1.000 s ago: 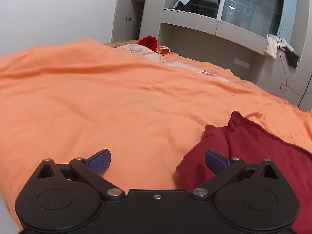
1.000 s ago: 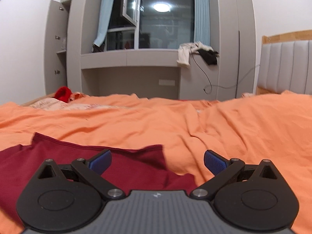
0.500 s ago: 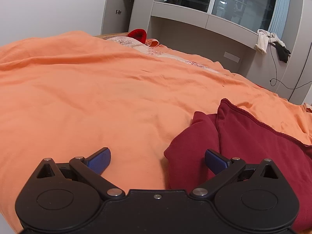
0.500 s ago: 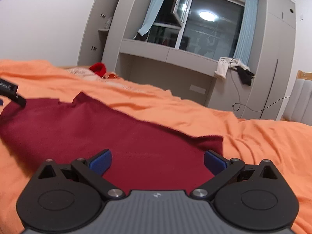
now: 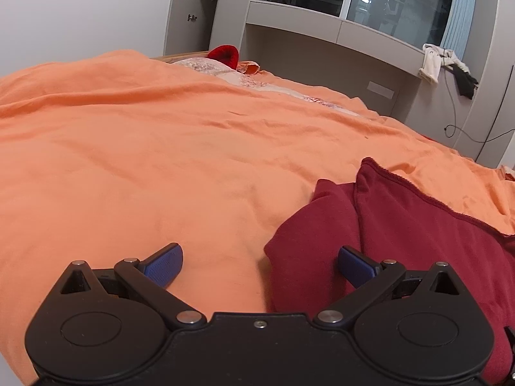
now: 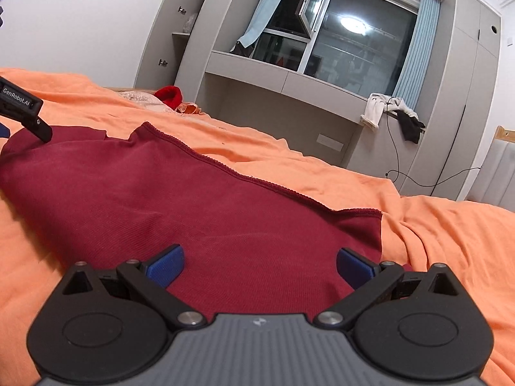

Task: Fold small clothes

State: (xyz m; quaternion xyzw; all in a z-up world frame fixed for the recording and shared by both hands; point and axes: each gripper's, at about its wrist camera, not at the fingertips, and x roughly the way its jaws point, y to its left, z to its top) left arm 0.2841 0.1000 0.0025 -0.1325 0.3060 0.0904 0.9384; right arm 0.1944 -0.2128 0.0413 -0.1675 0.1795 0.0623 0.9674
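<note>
Swung left since a second ago on the right side: now looks over the cloth (image 6: 180, 199) rather than past its edge, with more dark red filling the lower middle of that frame. Shifted little on the left between frames, cloth corner sitting slightly nearer the frame's centre.

Left gripper (image 5: 259, 263): spread wide, holding nothing, low over the bedspread (image 5: 145, 160). Left blue pad over bare orange, right pad (image 5: 355, 265) over the bunched cloth corner (image 5: 322, 225) at lower right of the frame; contact with the fabric cannot be told.

Right gripper (image 6: 259, 263): likewise spread wide and empty, both blue pads over the red fabric at bottom centre.

Cloth lying spread on the bedspread (image 6: 450, 225), stitched hem running diagonally from upper left to middle right of the right view, one corner at middle right. Part of the left gripper (image 6: 22, 109) showing at the far left edge of that view, at the cloth's far end.

Farther back, toward upper centre: a bright red item (image 5: 224, 54) on the bed's far edge, grey shelving, a window (image 6: 354, 41) with blue curtains, clothes (image 6: 391, 112) draped on the ledge.
</note>
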